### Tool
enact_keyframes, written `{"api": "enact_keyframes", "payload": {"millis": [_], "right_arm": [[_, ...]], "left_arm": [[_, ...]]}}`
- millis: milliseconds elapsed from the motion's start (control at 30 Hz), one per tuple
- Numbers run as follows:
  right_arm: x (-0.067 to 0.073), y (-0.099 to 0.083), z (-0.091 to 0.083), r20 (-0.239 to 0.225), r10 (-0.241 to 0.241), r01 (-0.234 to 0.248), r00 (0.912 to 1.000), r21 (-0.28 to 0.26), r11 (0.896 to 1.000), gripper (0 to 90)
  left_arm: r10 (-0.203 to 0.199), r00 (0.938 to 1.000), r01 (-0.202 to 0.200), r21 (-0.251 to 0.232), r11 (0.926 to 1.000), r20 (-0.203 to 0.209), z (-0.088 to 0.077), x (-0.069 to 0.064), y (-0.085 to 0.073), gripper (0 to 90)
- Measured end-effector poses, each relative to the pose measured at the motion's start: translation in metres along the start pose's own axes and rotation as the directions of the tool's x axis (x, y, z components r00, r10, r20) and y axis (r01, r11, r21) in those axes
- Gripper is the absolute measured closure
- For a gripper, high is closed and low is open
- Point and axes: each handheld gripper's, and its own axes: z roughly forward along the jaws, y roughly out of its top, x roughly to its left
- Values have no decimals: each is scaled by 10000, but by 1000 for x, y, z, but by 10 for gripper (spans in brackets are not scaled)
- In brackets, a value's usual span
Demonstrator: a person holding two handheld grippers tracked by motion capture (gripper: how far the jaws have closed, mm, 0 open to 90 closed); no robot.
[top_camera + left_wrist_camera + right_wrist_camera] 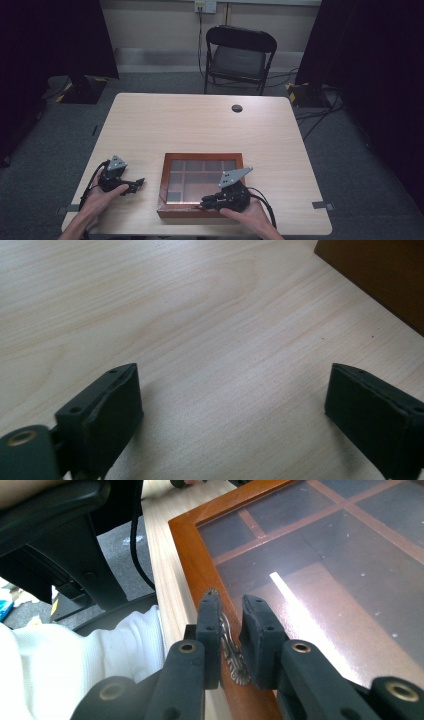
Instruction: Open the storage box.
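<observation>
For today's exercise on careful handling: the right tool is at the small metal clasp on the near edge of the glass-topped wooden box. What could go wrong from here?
1. The right tool pinches only the thin ornate clasp; it could slip off or bend.
2. The left tool rests open on the table, apart from the wooden box, so a lift may drag the unbraced box.
3. The box sits near the table's front edge; a tug toward the person could pull it off.

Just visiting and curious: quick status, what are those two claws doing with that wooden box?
Right gripper pinching the small metal latch on the glass-lidded wooden box, near edge. Left gripper open, empty, over bare table. Nothing in the way.
</observation>
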Motion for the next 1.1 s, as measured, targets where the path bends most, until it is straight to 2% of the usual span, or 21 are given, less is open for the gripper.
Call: {"api": "enact_keyframes", "payload": {"millis": [167, 233, 433, 500, 733, 800, 933, 1100], "right_arm": [[2, -5, 0, 24, -63, 63, 10000, 43, 10000, 792], [2, -5, 0, 118, -63, 63, 9999, 27, 10000, 785], [2, -4, 3, -13, -151, 150, 9999, -50, 9999, 801], [1, -4, 3, -113, 88, -89, 9999, -45, 10000, 804], [1, -2, 3, -167, -80, 80, 9998, 24, 10000, 819], [0, -2, 3, -185, -109, 110, 9998, 63, 9999, 820], [0, -1, 3, -201, -195, 198, 9996, 142, 9997, 822], [0, 1, 3, -224, -190, 196, 9996, 232, 9995, 823]], "left_arm": [[6, 10000, -6, -42, 10000, -12, -1, -1, 1, 145], [20, 9999, -19, -45, 10000, 116, -1, -2, 1, 152], [122, 9988, -123, 7, 9999, 484, -2, -5, 3, 160], [119, 9985, -111, -142, 9998, 539, -3, -7, 5, 161], [112, 9973, -85, -371, 9993, 724, -6, -11, 7, 164], [286, 9967, -257, -389, 9989, 758, -7, -11, 8, 165], [171, 9952, -126, -468, 9988, 964, -8, -14, 9, 165], [218, 9920, -137, -655, 9978, 1243, -12, -16, 11, 164]]}}
